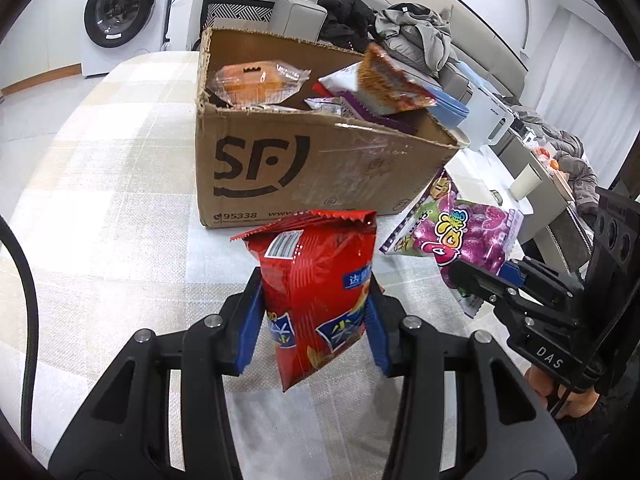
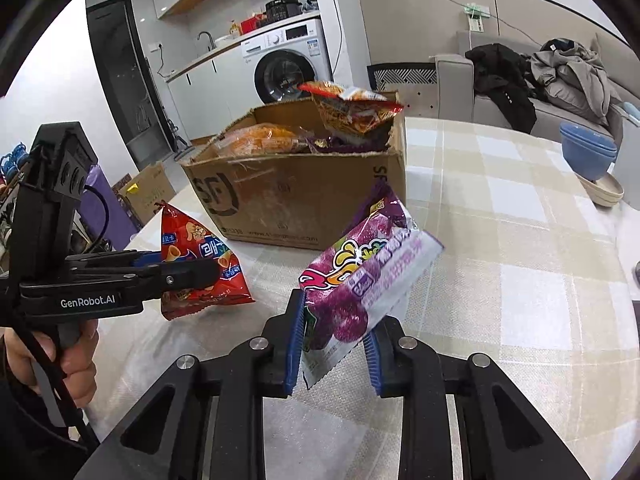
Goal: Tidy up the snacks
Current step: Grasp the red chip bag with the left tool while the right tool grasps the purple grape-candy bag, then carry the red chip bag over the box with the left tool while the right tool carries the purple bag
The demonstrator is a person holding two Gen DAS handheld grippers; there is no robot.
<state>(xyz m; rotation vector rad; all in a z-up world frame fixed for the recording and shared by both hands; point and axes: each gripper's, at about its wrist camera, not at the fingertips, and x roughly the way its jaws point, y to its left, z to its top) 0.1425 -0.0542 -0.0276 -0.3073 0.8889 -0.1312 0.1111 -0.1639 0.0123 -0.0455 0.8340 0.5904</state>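
A cardboard box (image 1: 320, 168) marked SF stands on the checked tablecloth, filled with several snack packs; an orange noodle-snack pack (image 1: 390, 80) sticks out of its top. My left gripper (image 1: 314, 320) is shut on a red snack bag (image 1: 316, 288) and holds it above the table in front of the box. My right gripper (image 2: 334, 344) is shut on a purple grape-candy bag (image 2: 360, 280), also in front of the box (image 2: 304, 192). The red bag (image 2: 200, 264) and left gripper (image 2: 188, 276) show at the left of the right wrist view. The purple bag (image 1: 460, 236) shows in the left wrist view.
Blue bowls (image 2: 588, 152) stand on a cream plate at the table's right side. A white kettle (image 1: 490, 120) and a cup (image 1: 526, 182) sit beyond the box. A sofa with clothes (image 2: 560, 76) and a washing machine (image 2: 288, 64) are behind.
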